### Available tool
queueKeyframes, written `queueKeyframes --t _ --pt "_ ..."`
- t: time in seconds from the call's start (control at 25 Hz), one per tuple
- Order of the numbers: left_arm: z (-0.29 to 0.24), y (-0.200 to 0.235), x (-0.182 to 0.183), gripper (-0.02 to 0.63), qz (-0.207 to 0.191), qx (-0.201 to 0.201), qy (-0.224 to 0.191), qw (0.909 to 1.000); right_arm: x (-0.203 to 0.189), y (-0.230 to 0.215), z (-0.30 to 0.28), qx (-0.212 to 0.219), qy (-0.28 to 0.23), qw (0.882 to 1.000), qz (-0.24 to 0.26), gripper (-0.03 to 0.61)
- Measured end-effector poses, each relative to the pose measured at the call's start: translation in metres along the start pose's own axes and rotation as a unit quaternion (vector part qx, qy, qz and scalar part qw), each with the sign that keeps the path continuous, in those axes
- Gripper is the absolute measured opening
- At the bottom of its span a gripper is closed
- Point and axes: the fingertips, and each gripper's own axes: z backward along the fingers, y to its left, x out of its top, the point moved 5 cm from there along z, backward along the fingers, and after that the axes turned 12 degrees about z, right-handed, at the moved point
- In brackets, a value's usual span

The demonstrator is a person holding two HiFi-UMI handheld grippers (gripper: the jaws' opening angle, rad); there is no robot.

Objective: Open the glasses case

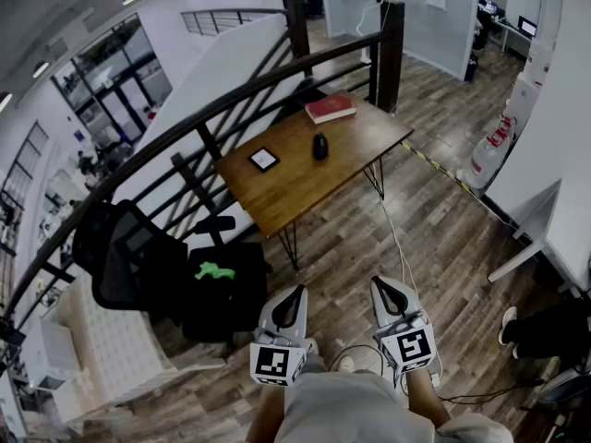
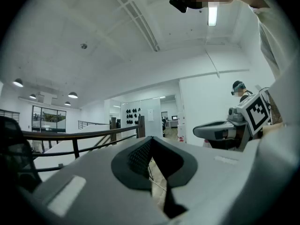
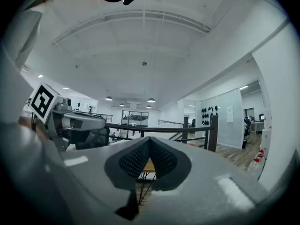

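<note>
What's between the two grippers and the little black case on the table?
In the head view, wood floor and bare tabletop separate the left gripper, right gripper and the black case.

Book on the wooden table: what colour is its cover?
The book is dark red, seen best in the head view.

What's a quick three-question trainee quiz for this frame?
1. True or false: the left claw and right claw are both shut, holding nothing.
2. Which lies at the far end of the wooden table? A red book; B mug; C laptop.
3. Where is the glasses case relative to the claws?
Key: 1 true; 2 A; 3 on the table, well ahead of both claws, untouched.
</note>
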Motion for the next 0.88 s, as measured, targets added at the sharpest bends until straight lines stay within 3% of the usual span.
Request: queueKeyframes --t 0.16,0.28,0.44,0.88 --pt "-0.006 0.012 -0.042 0.018 0.003 0.007 0.014 0.9999 -0.008 -0.009 -0.005 -0.002 0.004 1.000 -0.022 0.000" --pt "-0.019 0.015 -0.037 0.019 0.011 0.020 0.006 0.9997 -0.016 -0.018 -0.014 -0.005 -0.003 0.999 -0.036 0.002" --pt "-0.037 0.028 -0.038 0.020 0.021 0.044 0.001 0.9988 -0.021 -0.026 -0.033 -0.001 -0.003 1.000 -0.001 0.003" --pt "-0.115 0.097 -0.051 0.020 0.033 0.026 0.009 0.9991 -0.036 -0.056 -0.128 -0.005 0.016 1.000 0.014 0.003"
